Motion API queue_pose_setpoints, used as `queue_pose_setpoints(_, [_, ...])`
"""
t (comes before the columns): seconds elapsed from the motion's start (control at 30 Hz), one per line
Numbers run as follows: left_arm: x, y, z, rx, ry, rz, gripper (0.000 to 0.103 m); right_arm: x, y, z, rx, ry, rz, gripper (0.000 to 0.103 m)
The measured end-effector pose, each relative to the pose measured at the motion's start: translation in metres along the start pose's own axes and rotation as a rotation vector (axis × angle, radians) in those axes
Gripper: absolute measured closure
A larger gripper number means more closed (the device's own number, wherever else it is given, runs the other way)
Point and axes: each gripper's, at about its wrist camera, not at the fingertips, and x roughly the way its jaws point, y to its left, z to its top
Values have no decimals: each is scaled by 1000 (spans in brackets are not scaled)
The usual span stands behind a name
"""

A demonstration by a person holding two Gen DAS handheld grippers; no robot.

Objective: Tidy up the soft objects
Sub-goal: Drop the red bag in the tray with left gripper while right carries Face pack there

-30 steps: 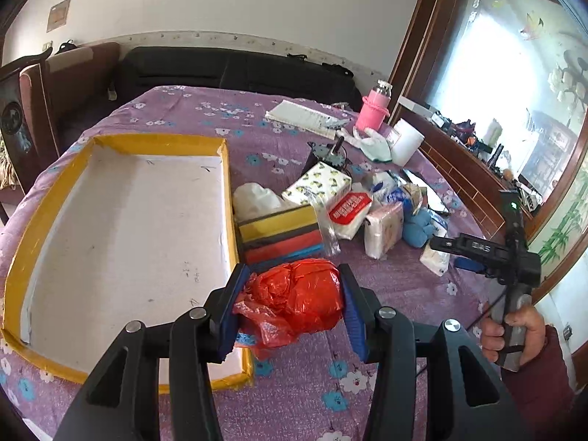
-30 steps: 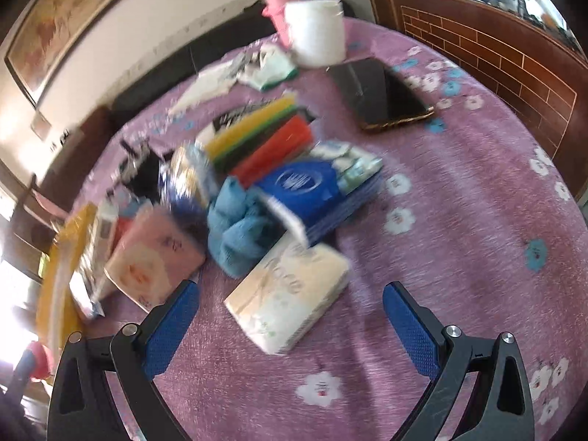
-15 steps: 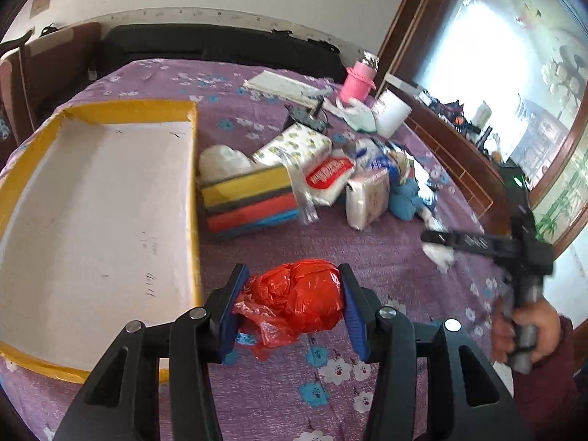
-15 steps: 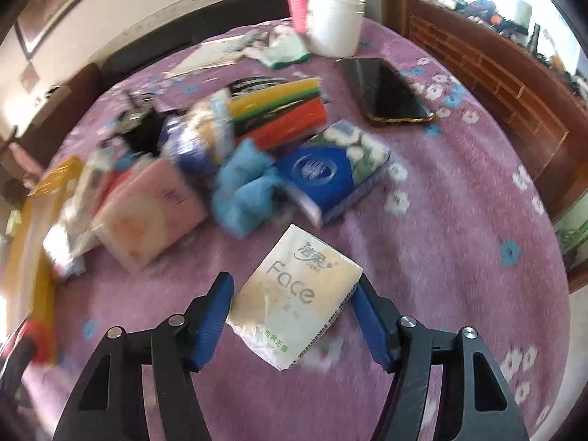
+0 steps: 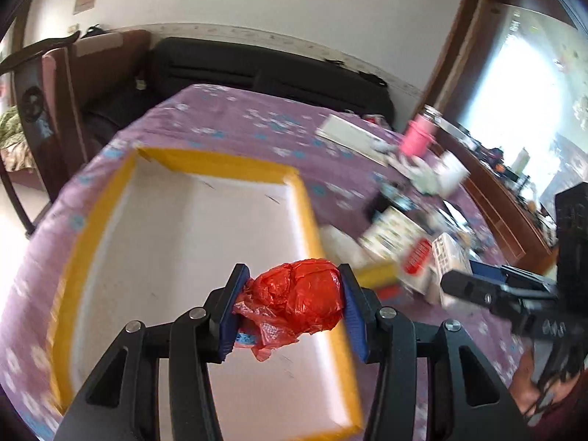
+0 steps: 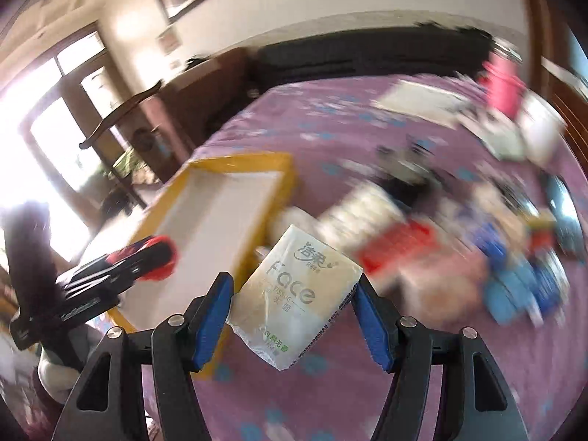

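Left wrist view: the left hand-held gripper [image 5: 292, 310] is closed on a crumpled red plastic bag [image 5: 299, 303], its blue pads pressing the bundle from both sides. The bag hangs above the near right corner of a shallow white tray with a yellow rim [image 5: 310, 204], which lies on a desk covered by a purple flowered cloth [image 5: 235, 119]. To the right of the tray sits a blurred heap of soft packets and sponges [image 5: 411, 248], and farther back stands a pink bottle [image 5: 417, 137]. At the right edge the right hand-held gripper [image 5: 477, 288] shows from the side, dark and blurred. Right wrist view: the right hand-held gripper [image 6: 294, 318] is clamped on a pale tissue packet printed with the word "Face" [image 6: 294, 296]; its jaws closed in during the last second and the blue pads now touch the packet's two sides. The packet is tilted, one corner pointing down, and is held above the cloth just right of the tray [image 6: 239, 160]. The heap of packets [image 6: 459, 253] lies smeared by motion blur behind and to the right. At the left, the left hand-held gripper [image 6: 147, 261] appears with the red bag [image 6: 161, 257] over the tray's edge.
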Motion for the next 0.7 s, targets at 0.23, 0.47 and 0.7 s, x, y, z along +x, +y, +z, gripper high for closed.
queue_pose_setpoints(0.23, [53, 69, 40, -175, 80, 17, 56, 76, 57, 49, -128, 19, -22, 33])
queue_pose_setpoints(0.47, [94, 112, 49, -317, 114, 17, 50, 137, 64, 80, -138, 65, -55, 33])
queue_pose_setpoints(0.7, [93, 116, 52, -315, 87, 57, 29, 164, 64, 91, -133, 51, -79, 22])
